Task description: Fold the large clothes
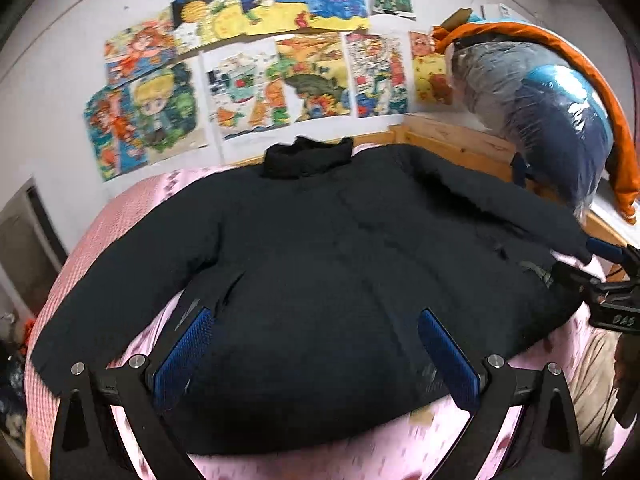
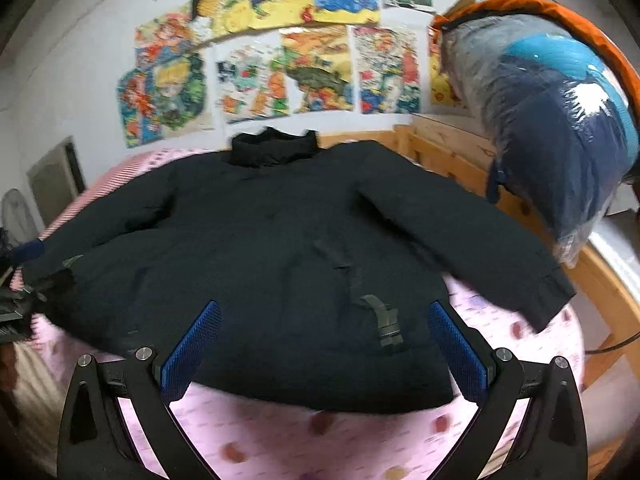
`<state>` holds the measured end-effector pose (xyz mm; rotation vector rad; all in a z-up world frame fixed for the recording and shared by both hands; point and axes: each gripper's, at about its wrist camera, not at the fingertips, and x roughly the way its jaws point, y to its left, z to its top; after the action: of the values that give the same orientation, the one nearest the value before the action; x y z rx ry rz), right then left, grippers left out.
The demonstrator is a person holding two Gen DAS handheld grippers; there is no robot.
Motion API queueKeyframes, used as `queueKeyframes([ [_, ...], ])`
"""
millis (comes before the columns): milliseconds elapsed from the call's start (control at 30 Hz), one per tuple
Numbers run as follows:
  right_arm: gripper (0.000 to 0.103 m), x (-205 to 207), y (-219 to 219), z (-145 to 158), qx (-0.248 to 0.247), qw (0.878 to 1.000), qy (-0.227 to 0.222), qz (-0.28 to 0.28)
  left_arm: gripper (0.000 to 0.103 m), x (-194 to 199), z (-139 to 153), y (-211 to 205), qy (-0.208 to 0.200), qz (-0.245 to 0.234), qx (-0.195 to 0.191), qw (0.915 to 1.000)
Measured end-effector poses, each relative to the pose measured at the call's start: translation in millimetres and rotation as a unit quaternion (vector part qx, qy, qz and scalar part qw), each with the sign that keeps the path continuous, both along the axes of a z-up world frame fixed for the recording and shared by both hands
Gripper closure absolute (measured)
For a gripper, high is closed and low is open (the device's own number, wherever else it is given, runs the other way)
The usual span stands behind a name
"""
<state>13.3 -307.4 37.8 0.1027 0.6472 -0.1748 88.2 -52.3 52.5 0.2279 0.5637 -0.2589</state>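
Note:
A large black padded jacket [image 1: 320, 272] lies spread flat on the pink bed, collar toward the wall and both sleeves stretched out. It also shows in the right wrist view [image 2: 288, 248], with a grey buckle strap [image 2: 384, 320] near its hem. My left gripper [image 1: 316, 344] is open, hovering over the jacket's near hem, holding nothing. My right gripper [image 2: 324, 336] is open above the hem, holding nothing. The right gripper's body shows at the right edge of the left wrist view [image 1: 612, 300], beside the sleeve cuff.
The bed has a pink patterned cover [image 2: 320, 432] and a wooden frame [image 2: 452, 148]. A plastic-wrapped bundle of bedding [image 2: 560, 120] with an orange cloth sits on the frame at right. Children's drawings [image 1: 280, 60] cover the wall behind.

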Motion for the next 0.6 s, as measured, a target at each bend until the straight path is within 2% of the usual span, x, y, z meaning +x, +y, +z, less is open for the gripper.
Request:
queueKeyframes([
  [200,0.001,23,-31,7,-0.056,0.997,0.016,-0.044,0.0,41,18,-31,-0.016,-0.018,0.011,0.9996],
  [367,0.001,44,-57,7,-0.061,0.996,0.006,-0.063,0.0,81,15,-56,0.022,-0.019,0.007,0.9996],
  [600,0.001,72,-93,-6,-0.075,0.993,0.001,-0.095,0.0,139,8,-98,0.037,-0.021,0.021,0.9989],
])
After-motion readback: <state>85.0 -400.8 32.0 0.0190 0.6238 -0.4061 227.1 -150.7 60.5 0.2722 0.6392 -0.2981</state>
